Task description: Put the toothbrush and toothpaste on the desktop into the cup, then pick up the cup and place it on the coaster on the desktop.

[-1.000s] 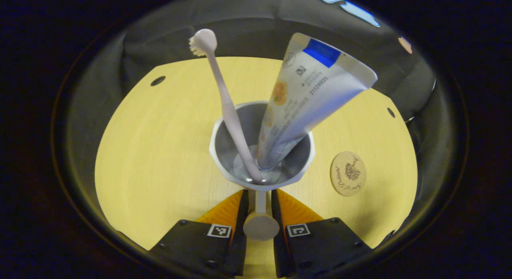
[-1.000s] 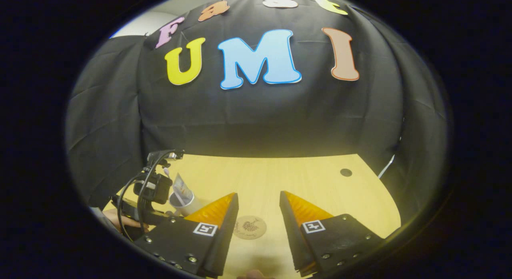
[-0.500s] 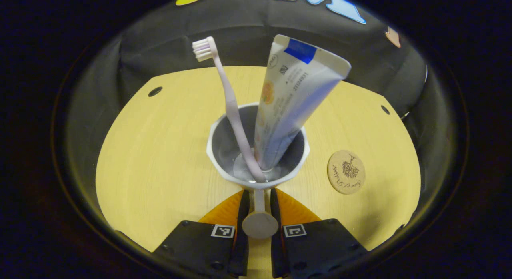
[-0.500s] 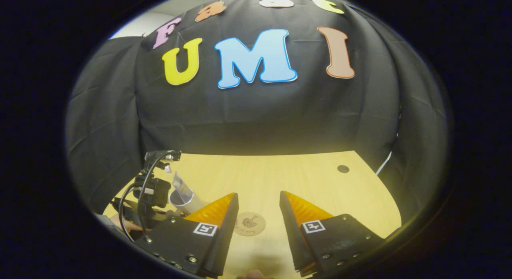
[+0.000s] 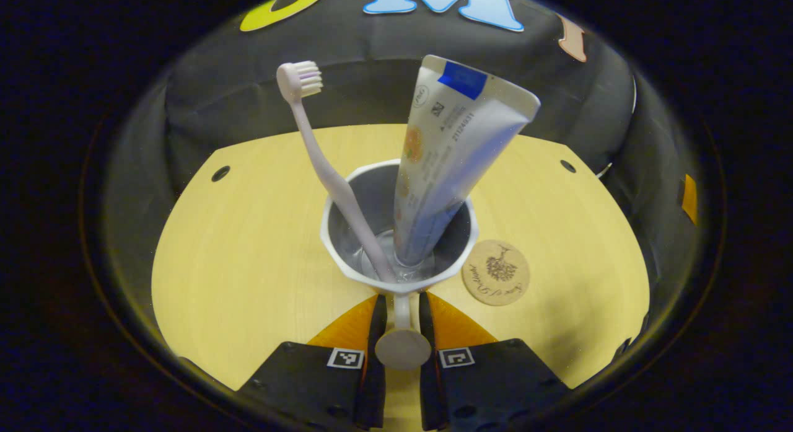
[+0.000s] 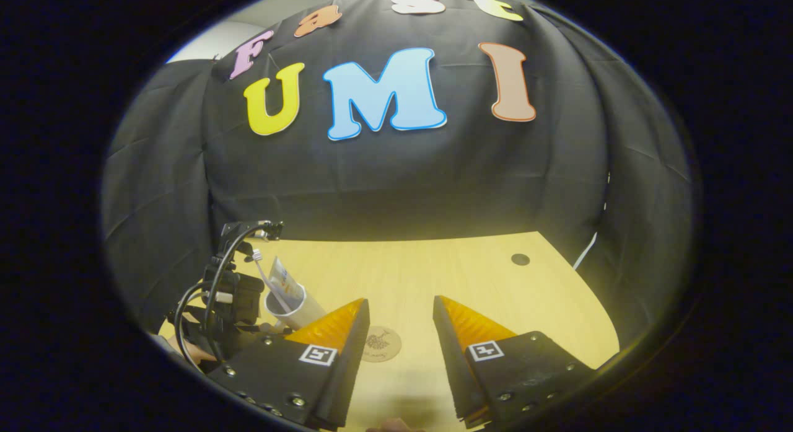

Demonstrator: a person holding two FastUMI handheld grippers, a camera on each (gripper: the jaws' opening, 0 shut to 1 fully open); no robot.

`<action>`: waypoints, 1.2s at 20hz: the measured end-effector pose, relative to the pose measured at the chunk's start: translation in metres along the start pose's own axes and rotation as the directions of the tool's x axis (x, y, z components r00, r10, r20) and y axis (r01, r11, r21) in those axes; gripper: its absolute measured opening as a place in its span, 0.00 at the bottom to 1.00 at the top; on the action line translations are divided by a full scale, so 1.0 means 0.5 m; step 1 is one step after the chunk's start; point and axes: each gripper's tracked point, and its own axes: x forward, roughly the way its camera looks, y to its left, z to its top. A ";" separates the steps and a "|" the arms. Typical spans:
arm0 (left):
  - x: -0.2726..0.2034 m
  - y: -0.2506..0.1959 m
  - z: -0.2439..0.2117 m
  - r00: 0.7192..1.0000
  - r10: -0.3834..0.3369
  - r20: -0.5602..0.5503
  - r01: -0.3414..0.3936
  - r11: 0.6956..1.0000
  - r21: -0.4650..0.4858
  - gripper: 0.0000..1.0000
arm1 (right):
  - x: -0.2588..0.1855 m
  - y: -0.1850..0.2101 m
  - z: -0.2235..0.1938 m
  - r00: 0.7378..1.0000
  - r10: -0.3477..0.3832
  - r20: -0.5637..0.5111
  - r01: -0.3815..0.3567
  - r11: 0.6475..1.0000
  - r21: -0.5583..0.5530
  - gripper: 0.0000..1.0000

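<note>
Toothbrush [image 5: 322, 165] and toothpaste tube [image 5: 443, 171] stand in the cup [image 5: 347, 268], top-heavy, likely tippy. Left gripper [image 5: 401, 308] clamps the cup's handle [image 5: 403, 339]; keep it level. Coaster [image 5: 495, 273] just right. Right gripper [image 6: 401, 317] gapes empty.

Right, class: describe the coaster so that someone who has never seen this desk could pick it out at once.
Start from the pale wooden desktop in the left gripper view. Find the white cup holding the toothbrush and toothpaste; the coaster lies flat just to its right. It is the only flat disc there: round, tan, with a dark plant sketch and handwriting on top.
</note>
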 end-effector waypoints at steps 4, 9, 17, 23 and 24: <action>0.013 -0.087 -0.004 0.998 -0.064 -0.016 0.065 0.997 0.039 0.30 | -0.014 -0.036 -0.008 0.999 -0.031 -0.007 0.031 0.999 0.013 0.62; 0.032 -0.165 -0.014 0.993 -0.107 -0.046 0.111 0.991 0.080 0.30 | -0.021 -0.087 -0.026 0.997 -0.070 -0.029 0.072 0.996 0.052 0.62; 0.070 -0.211 -0.028 0.992 -0.096 -0.082 0.106 0.986 0.127 0.30 | -0.024 -0.140 -0.040 0.994 -0.099 -0.042 0.103 0.990 0.094 0.62; 0.071 -0.216 -0.036 0.992 -0.077 -0.097 0.091 0.984 0.152 0.30 | -0.020 -0.150 -0.043 0.994 -0.092 -0.051 0.097 0.989 0.110 0.62; 0.071 -0.215 -0.035 0.992 -0.079 -0.099 0.095 0.982 0.163 0.30 | -0.018 -0.150 -0.043 0.995 -0.087 -0.053 0.092 0.990 0.107 0.62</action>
